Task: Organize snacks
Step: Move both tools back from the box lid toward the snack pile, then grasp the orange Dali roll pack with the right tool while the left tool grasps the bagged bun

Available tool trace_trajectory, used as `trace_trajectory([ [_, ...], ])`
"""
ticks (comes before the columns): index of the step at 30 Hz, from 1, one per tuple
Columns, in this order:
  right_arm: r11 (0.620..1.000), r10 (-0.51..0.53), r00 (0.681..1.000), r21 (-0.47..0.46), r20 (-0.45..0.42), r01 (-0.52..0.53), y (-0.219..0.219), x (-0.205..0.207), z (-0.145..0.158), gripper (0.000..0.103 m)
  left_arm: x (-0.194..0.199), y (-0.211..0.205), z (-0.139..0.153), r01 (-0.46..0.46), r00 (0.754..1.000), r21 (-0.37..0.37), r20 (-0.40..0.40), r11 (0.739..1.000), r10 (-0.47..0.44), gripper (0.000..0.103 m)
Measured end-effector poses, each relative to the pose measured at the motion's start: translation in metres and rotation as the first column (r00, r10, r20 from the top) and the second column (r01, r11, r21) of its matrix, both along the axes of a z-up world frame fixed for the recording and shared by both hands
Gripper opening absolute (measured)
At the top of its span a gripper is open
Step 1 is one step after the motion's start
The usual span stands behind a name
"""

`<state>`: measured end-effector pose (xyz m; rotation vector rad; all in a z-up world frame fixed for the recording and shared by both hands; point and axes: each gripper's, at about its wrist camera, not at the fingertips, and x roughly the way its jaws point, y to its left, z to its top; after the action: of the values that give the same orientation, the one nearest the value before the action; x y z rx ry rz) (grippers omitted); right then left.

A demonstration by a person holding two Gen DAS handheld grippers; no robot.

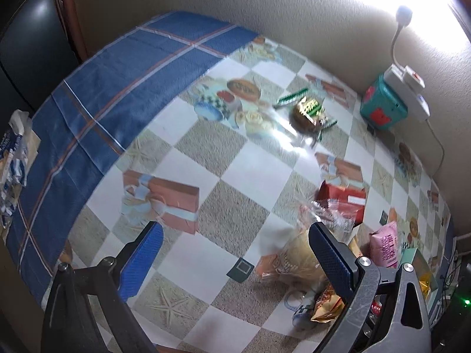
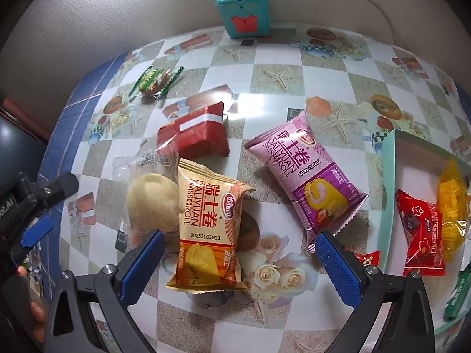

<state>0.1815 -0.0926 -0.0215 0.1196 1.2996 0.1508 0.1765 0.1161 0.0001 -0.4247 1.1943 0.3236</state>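
Left wrist view: left claw (image 1: 235, 253) open, empty above the surface (image 1: 188, 158); blurred.

Right wrist view: right claw (image 2: 240, 260) open, straddling yellow roll pack (image 2: 207, 229); tray (image 2: 388, 194) at 3 o'clock. Descend centred, avoid bun (image 2: 153, 203).

The bench (image 2: 276, 88) carries a yellow roll pack (image 2: 206, 226), purple roll pack (image 2: 303, 173), red packet (image 2: 197, 132), and teal box (image 2: 243, 14) at the far edge.

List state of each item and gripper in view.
left gripper: open, empty
right gripper: open, empty
yellow swiss roll pack: sealed, lying on table
pink swiss roll pack: sealed, flat
red pack: closed
tray: holding sweets
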Motion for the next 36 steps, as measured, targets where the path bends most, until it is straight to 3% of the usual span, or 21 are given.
trace_trajectory([
  [7,1.000,0.003,0.999,-0.030,-0.032,-0.004,0.005,0.002,-0.015,0.103,0.008,-0.013,-0.010,0.049,0.999,-0.025,-0.019,0.998,-0.049,0.099],
  [17,0.998,0.021,1.000,-0.056,-0.013,-0.022,0.016,-0.001,-0.022,0.102,0.014,-0.021,-0.014,0.073,0.997,-0.050,-0.029,0.996,-0.075,0.099],
  [25,0.999,0.029,1.000,-0.038,0.001,-0.029,0.018,-0.002,-0.021,0.085,0.018,-0.026,-0.014,0.087,0.996,-0.071,-0.020,0.994,-0.089,0.099],
  [36,0.998,0.049,0.999,0.047,0.000,-0.049,0.017,-0.001,-0.026,0.053,0.021,-0.031,-0.014,0.103,0.994,-0.078,-0.017,0.992,-0.105,0.099],
])
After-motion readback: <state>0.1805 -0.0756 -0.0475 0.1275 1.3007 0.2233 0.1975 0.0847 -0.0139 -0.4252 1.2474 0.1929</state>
